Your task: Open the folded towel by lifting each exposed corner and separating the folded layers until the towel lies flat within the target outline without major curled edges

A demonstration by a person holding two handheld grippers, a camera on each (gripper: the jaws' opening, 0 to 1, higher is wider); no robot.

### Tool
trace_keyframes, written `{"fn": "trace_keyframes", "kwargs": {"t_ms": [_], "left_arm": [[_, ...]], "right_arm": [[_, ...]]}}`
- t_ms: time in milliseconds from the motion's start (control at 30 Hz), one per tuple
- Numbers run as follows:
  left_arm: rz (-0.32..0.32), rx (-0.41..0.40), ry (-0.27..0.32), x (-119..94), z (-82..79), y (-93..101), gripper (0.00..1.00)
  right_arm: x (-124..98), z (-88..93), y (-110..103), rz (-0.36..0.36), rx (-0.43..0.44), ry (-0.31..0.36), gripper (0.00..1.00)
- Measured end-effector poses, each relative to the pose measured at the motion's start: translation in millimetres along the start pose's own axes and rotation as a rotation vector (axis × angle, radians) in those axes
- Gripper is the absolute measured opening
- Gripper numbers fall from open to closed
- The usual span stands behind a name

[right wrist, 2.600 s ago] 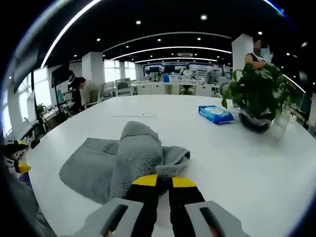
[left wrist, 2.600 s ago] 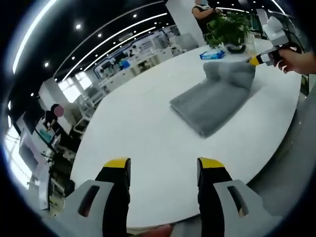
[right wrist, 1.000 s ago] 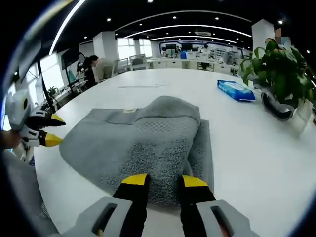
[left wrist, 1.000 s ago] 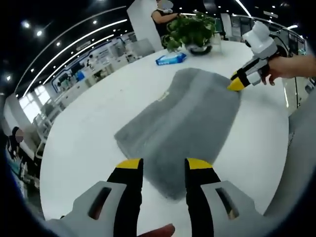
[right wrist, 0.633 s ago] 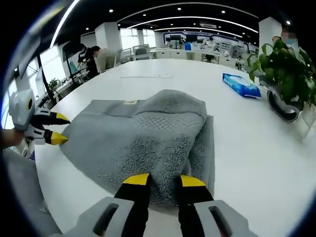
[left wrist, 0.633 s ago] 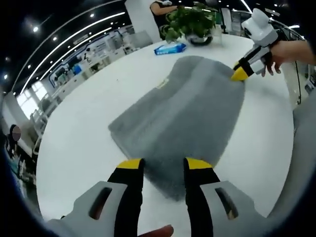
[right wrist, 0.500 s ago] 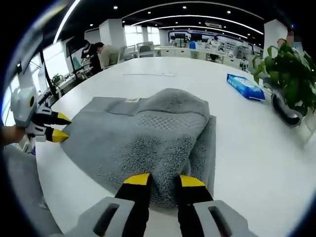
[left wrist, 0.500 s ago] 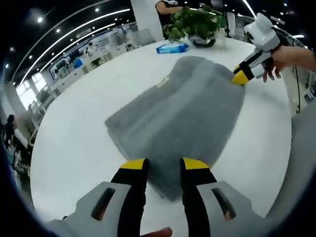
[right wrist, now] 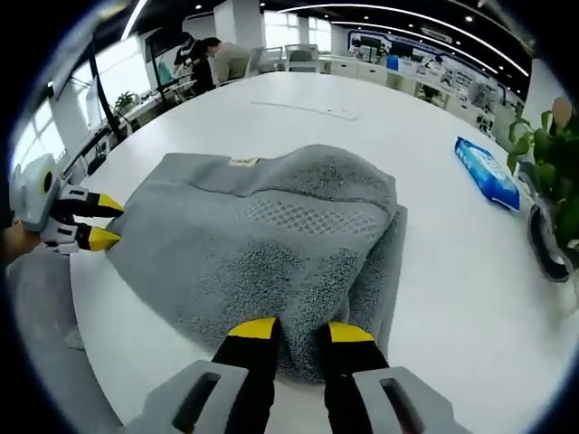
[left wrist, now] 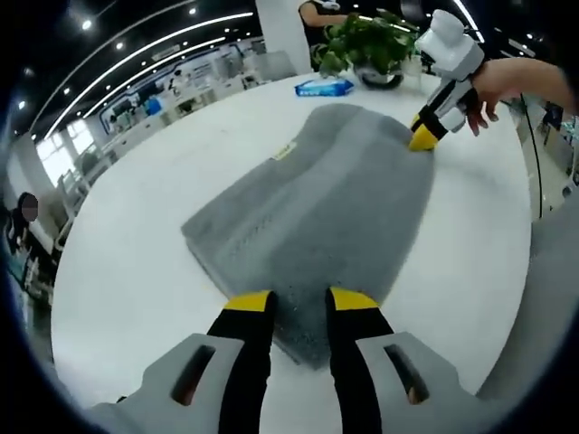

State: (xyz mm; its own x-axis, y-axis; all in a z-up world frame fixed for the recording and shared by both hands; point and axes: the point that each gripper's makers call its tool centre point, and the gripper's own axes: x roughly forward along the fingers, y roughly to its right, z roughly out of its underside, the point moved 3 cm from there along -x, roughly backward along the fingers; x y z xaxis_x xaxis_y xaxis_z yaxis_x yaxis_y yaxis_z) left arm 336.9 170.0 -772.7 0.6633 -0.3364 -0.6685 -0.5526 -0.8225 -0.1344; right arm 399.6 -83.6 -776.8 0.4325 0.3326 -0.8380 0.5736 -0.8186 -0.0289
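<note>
A grey towel lies on the round white table, still folded, with a thicker doubled layer along one side and a small label on its far edge. My left gripper is open, and the towel's near edge lies between its yellow tips. The right gripper view shows the towel bulging up in the middle. My right gripper is open too, with the towel's folded edge between its tips. Each gripper appears across the towel from the other: the right gripper in a hand, the left gripper at a corner.
A blue pack of wipes and a potted plant stand on the table beyond the towel. The same pack lies to my right in the right gripper view. People and desks sit in the office behind. The table edge runs close by.
My right gripper has let go of the raised fold, and the towel now lies lower and wider. Both grippers have come down to opposite edges, and the left jaws have narrowed.
</note>
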Motion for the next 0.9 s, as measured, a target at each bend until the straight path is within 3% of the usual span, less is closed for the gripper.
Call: {"fn": "trace_keyframes", "kwargs": {"t_ms": [133,567,900], "left_arm": [[-0.002,-0.07,0.019,-5.1,5.3,2.9,0.23],[-0.088,-0.158,0.071,-12.5,13.2,10.3,0.22],[-0.069,-0.207,0.059,-12.6,14.2,9.8,0.23]], "right_arm": [[7.9,-7.7,5.3,-0.013,-0.055,-0.027,0.16],[26.8,-29.4,8.4,-0.062,-0.161,-0.066,0.16],[35.5,-45.6,4.1,-0.082,-0.23,-0.117,0.15]]}}
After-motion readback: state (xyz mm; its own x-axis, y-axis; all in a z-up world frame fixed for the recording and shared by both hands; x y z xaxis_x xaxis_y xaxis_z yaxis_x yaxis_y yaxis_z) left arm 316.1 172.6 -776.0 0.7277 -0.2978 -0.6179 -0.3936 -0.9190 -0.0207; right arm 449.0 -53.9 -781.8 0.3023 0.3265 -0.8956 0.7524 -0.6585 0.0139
